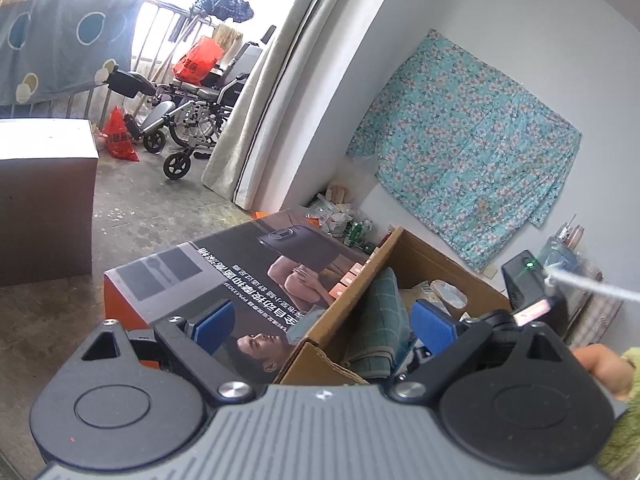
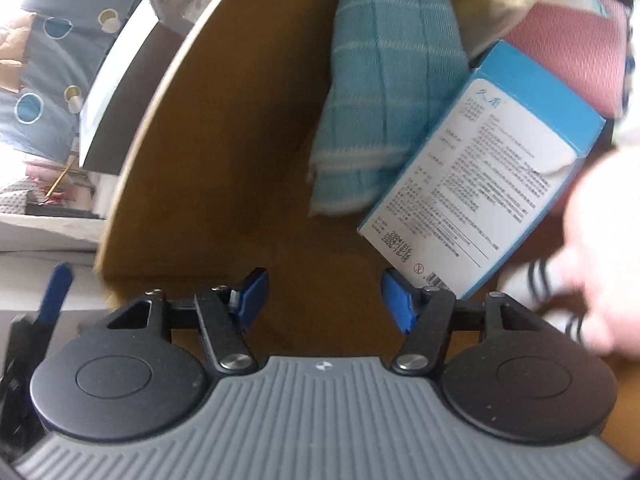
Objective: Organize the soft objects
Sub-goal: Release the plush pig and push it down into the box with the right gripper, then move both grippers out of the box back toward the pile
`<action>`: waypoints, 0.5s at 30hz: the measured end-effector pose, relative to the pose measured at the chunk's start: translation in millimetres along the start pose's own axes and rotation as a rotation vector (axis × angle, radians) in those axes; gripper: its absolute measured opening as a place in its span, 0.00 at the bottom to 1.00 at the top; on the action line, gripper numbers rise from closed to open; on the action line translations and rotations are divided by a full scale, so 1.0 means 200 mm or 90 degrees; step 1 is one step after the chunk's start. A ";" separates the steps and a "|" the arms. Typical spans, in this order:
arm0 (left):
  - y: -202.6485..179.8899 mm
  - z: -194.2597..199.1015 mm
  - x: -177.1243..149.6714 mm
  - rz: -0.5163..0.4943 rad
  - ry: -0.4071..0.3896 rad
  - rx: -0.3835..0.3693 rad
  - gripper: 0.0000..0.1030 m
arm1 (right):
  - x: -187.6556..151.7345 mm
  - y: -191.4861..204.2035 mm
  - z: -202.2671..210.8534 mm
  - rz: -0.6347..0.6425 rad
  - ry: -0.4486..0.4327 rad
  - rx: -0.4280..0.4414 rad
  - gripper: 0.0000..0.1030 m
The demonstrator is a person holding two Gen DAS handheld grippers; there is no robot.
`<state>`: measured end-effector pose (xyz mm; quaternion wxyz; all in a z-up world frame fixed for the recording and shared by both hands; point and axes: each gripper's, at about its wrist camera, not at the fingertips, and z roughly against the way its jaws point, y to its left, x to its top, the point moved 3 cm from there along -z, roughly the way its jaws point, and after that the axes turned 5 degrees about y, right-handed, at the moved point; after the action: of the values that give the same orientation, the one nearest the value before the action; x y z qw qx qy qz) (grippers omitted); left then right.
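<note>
A teal checked towel leans against the inner wall of an open cardboard box. In the left wrist view the same towel stands on edge just inside the cardboard box. My right gripper points down into the box, open, with only bare cardboard between its blue pads. A blue and white carton lies beside its right finger, and something pink sits behind it. My left gripper is open above the box's near flap, holding nothing.
A blurred white shape with dark stripes fills the box's right side. A large printed carton stands left of the box. Beyond are a brown cabinet, a wheelchair and a floral cloth on the wall.
</note>
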<state>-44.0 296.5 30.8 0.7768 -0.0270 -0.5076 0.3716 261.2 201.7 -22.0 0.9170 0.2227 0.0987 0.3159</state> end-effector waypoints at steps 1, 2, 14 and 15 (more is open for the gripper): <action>0.00 0.00 0.00 0.000 0.002 0.002 0.93 | 0.02 -0.01 -0.01 -0.005 -0.005 -0.005 0.59; 0.00 0.00 0.00 0.000 0.003 0.003 0.93 | 0.05 -0.03 -0.03 -0.008 -0.010 -0.007 0.58; -0.08 0.06 -0.03 -0.026 0.014 0.006 0.93 | 0.11 -0.13 0.04 -0.065 -0.106 0.024 0.55; -0.10 0.09 -0.04 -0.031 0.013 0.005 0.93 | 0.11 -0.14 0.05 -0.075 -0.104 0.043 0.56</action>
<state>-48.6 271.2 40.7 0.7909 -0.0151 -0.4989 0.3541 295.9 191.7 -26.7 0.9309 0.2726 0.0476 0.2386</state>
